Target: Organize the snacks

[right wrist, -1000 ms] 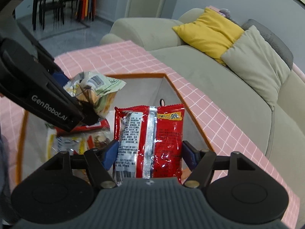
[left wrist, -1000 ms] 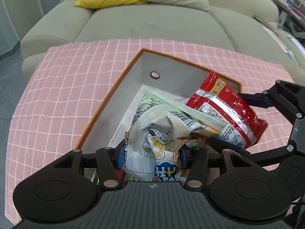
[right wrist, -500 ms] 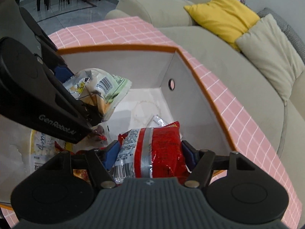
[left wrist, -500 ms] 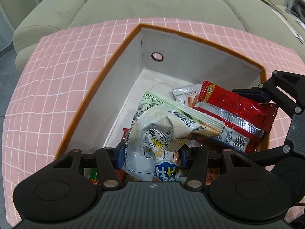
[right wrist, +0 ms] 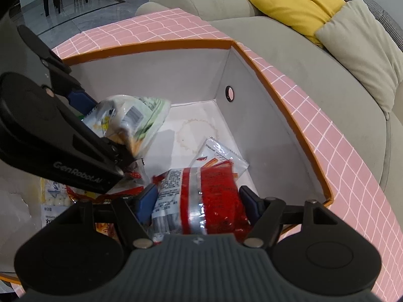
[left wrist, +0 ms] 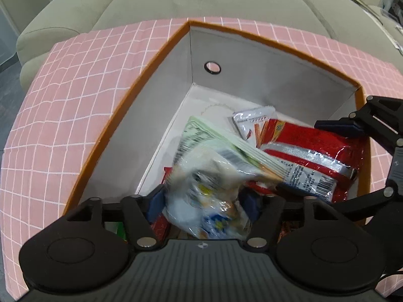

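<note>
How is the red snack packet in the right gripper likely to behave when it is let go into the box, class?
The red snack packet looks crinkly and puffed, so probably light and floppy. Its glossy film suggests it may slide off the other packets. Held low inside the box by the right gripper, it should drop gently.

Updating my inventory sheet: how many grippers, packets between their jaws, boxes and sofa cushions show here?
Grippers: 2, left gripper, right gripper
Packets between jaws: 2, white-and-green packet, red packet
Boxes: 1, box
Cushions: 2, yellow cushion, beige cushion
Total: 7
</note>
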`<action>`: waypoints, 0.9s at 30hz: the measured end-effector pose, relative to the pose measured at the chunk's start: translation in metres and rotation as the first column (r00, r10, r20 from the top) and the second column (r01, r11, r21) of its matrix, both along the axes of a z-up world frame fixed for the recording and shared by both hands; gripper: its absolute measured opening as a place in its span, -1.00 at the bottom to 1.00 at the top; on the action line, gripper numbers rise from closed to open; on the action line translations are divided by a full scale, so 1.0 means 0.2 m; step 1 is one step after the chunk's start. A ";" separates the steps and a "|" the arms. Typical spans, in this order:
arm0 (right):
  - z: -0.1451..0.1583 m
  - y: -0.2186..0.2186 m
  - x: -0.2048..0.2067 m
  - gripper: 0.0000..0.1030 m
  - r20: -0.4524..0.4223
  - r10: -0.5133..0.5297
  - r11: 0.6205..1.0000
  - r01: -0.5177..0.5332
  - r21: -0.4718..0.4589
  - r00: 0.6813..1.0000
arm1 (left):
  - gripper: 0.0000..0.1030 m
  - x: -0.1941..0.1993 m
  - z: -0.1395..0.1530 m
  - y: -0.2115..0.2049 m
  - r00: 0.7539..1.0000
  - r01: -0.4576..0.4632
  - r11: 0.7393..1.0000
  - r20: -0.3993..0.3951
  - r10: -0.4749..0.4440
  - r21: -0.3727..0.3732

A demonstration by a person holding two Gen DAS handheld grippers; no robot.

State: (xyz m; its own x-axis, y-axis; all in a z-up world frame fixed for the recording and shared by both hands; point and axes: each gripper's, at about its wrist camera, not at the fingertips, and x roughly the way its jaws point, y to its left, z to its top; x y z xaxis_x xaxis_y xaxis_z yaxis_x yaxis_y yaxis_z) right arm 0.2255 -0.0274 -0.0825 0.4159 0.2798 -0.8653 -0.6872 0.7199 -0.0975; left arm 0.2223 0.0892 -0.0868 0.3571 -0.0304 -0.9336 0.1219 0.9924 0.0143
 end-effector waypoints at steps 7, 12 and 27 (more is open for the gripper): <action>0.06 -0.02 0.00 0.66 0.011 -0.025 1.000 0.025 0.002 1.000 | 0.69 -0.03 0.09 0.01 0.999 -0.007 1.000 0.039 0.008 -0.011; 0.15 -0.05 -0.01 0.73 0.023 -0.068 0.997 0.067 0.034 0.997 | 0.69 -0.08 0.18 0.01 0.996 -0.016 1.000 0.082 0.017 -0.017; 0.54 -0.18 -0.34 0.75 0.153 -0.192 0.970 0.163 0.182 0.969 | 0.69 -0.43 0.57 0.00 0.937 -0.063 0.995 0.339 0.086 -0.080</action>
